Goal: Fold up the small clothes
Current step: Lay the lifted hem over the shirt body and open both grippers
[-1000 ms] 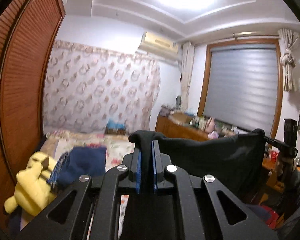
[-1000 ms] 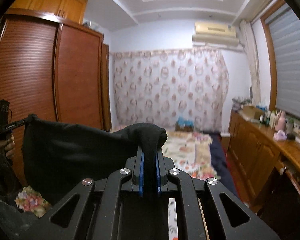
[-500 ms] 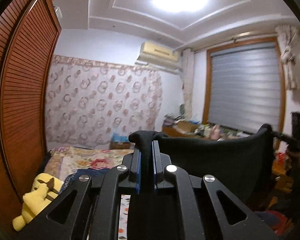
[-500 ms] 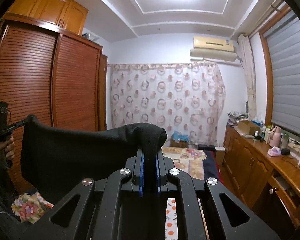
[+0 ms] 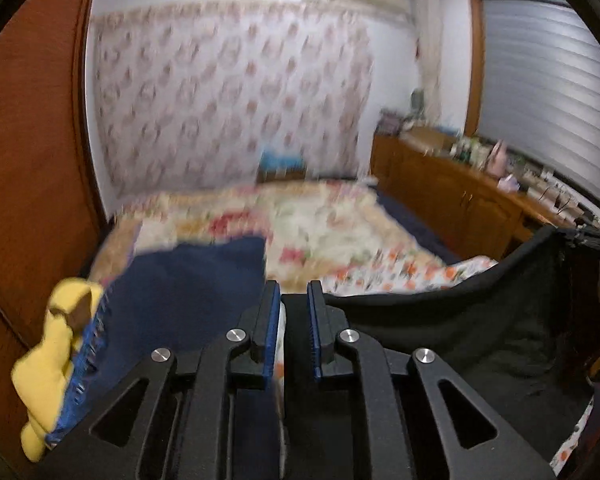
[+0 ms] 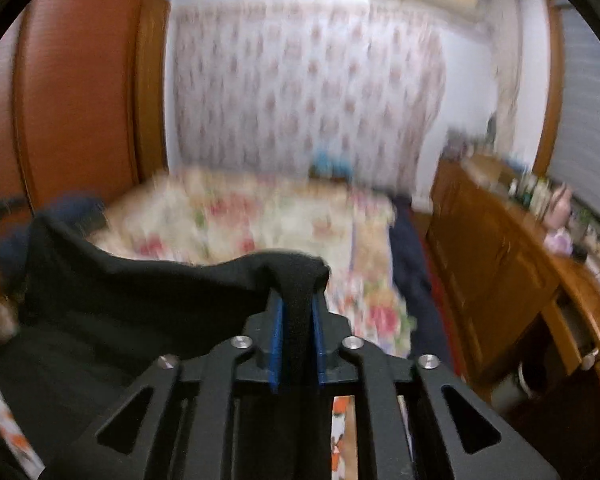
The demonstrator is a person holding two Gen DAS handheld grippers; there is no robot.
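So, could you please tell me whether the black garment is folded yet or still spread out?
Still spread: the black garment hangs stretched between the left gripper and right gripper, each pinching a top corner, above the floral bedspread.

We see that our left gripper is matte black plastic with blue finger pads, silver screw heads and triangular cut-outs in its linkage arms. Our right gripper matches it: black frame, blue pads, silver screws.
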